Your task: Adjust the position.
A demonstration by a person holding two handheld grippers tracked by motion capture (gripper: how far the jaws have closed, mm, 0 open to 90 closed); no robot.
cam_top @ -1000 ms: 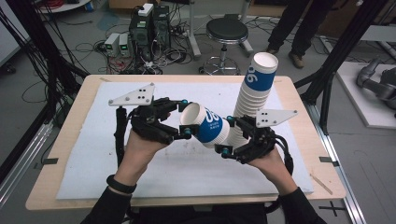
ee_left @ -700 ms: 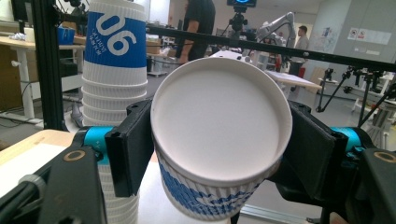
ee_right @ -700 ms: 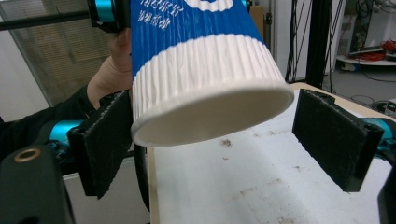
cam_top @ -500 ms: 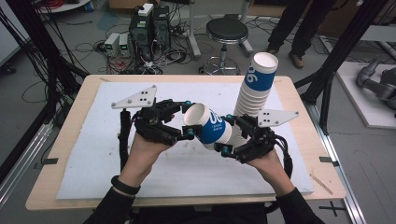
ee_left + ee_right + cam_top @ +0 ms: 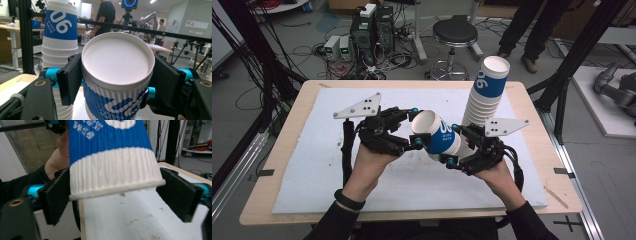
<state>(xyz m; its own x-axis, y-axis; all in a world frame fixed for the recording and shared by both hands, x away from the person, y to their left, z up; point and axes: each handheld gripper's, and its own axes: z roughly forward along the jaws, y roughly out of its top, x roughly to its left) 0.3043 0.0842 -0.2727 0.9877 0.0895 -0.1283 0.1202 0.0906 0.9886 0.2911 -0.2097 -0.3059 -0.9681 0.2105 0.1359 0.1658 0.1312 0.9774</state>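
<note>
**Paper cup held between two grippers**

Ribbed paper makes the cup [image 5: 438,136] light and easily crushed, so it is best gripped gently near the stiffer rim or base. It lies tilted in the air above the desk's middle, in front of the stack [image 5: 484,95] by the far right edge. The left gripper [image 5: 414,127] clamps its mouth end. The right gripper's [image 5: 453,145] jaws have just been closing round the base; one pad stands off it.

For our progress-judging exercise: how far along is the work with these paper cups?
Done: one cup is apart from the stack, held sideways. In hand: the left gripper clamps it; the right gripper has just been closing its jaws around the other end, one pad not touching. Left: probably the stacked cups.
</note>
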